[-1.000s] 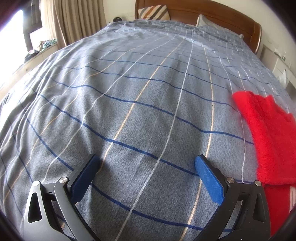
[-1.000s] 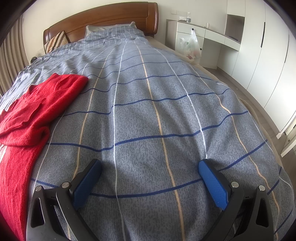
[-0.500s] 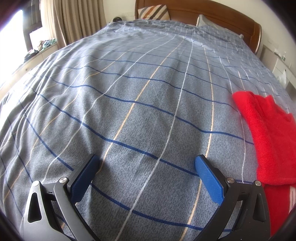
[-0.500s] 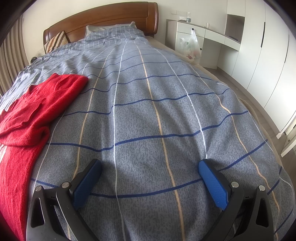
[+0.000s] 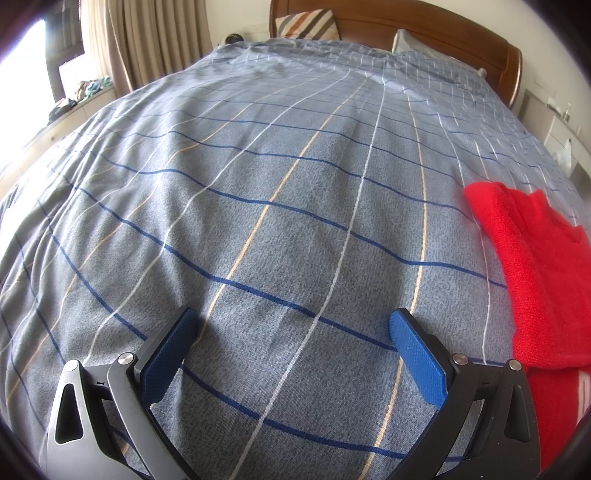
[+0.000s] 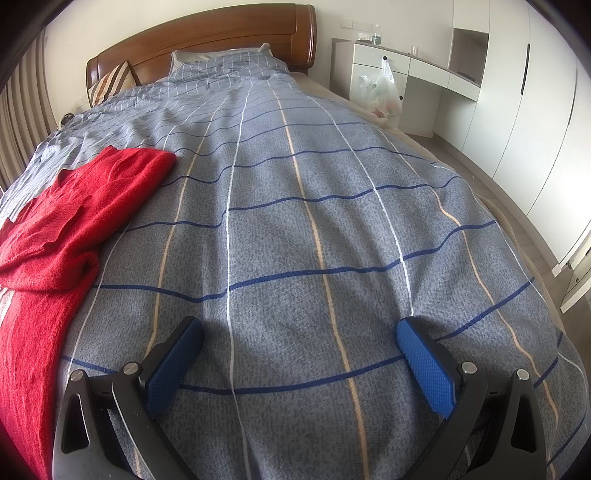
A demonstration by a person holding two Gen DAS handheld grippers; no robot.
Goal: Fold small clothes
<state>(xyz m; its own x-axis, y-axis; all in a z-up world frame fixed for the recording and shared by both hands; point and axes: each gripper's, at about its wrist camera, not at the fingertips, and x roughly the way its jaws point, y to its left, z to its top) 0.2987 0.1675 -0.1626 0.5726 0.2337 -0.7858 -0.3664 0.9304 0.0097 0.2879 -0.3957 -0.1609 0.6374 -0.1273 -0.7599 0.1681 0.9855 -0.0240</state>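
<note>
Underneath everything lies the bed (image 5: 280,206), its grey-blue cover crossed by dark blue, white and tan lines and filling most of both views (image 6: 332,229). Behind it stands the curved wooden headboard (image 6: 221,33), seen too from the left wrist (image 5: 443,33). Along the wall at the right of the right wrist view run white wardrobe doors (image 6: 535,110), and next to them sits a white desk (image 6: 399,62) with a plastic bag (image 6: 380,90) hanging at its front. Beige curtains (image 5: 147,37) hang at the left side of the left wrist view, beside a bright window. On the bed the red knit garment (image 6: 70,221) lies rumpled, one part folded over another; it sits between the two tools, at the right edge of the left wrist view (image 5: 535,277) and the left edge of the right wrist view. A striped pillow (image 5: 306,24) leans on the headboard, with a grey pillow (image 6: 207,59) next to it. The left gripper (image 5: 291,332) is just above the bare cover, jaws spread wide with nothing between them, the garment just beside its right finger. The right gripper (image 6: 299,343) is likewise low over bare cover, jaws wide apart and holding nothing, the garment off to its left. Only bedding lies between each gripper and the garment.
</note>
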